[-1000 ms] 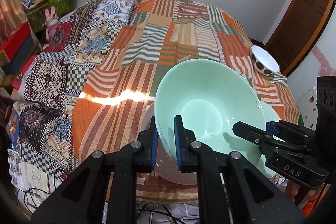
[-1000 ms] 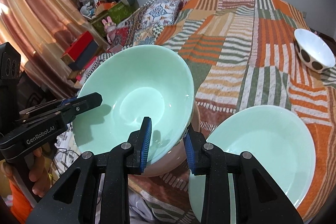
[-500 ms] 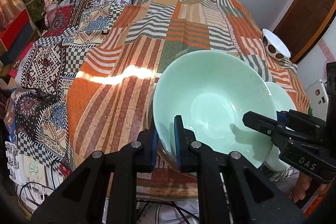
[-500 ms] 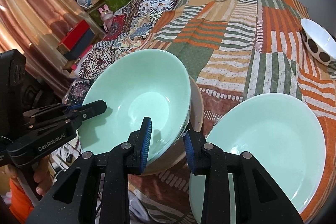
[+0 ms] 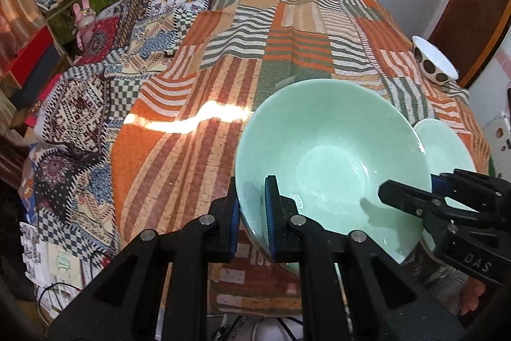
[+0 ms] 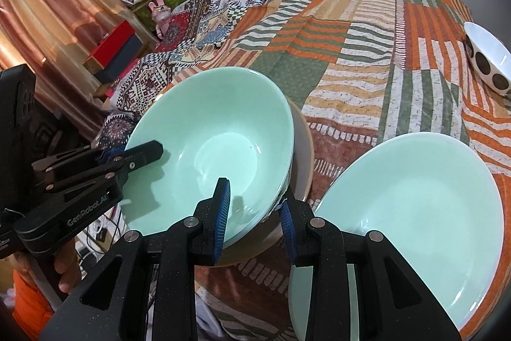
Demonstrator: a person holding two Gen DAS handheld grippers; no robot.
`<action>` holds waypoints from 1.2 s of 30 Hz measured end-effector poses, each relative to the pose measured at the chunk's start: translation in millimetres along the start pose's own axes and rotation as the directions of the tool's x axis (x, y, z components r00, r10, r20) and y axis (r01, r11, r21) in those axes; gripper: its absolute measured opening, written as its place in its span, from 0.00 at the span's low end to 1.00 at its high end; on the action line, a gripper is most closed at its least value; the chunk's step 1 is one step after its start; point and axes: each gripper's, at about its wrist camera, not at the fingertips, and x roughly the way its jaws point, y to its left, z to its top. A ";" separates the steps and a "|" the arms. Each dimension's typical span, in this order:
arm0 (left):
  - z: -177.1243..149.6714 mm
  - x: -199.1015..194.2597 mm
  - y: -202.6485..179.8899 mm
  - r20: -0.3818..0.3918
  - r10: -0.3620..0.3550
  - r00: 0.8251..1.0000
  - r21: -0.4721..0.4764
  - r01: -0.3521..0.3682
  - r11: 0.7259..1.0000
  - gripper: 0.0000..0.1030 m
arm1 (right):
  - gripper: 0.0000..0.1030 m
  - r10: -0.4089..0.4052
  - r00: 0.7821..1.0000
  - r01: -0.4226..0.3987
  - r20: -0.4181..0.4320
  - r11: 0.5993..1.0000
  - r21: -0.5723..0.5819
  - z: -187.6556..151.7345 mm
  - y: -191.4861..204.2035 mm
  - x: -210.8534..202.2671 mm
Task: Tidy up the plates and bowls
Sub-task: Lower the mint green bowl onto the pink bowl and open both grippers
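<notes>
Two mint bowls (image 6: 210, 130) (image 6: 412, 206), one spotted bowl (image 6: 488, 59), one beige dish (image 6: 303, 155)

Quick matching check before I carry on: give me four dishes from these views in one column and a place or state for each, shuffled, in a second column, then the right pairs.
Things:
1. green bowl
2. green plate
3. spotted bowl
4. beige dish

Places or states:
A. far right edge of the bedspread, alone
B. held at its rim by both grippers
C. flat on the bedspread, right of the held dish
D. directly under the held dish

Pairs: 1-B, 2-C, 3-A, 4-D

The left gripper and right gripper each clamp the green bowl's rim.
</notes>
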 end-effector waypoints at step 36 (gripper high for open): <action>16.1 -52.0 -30.8 0.126 -0.015 0.992 0.084 0.004 0.996 0.19 | 0.65 -0.064 0.984 0.069 0.167 0.997 -0.026 2.4 -11.3 -54.4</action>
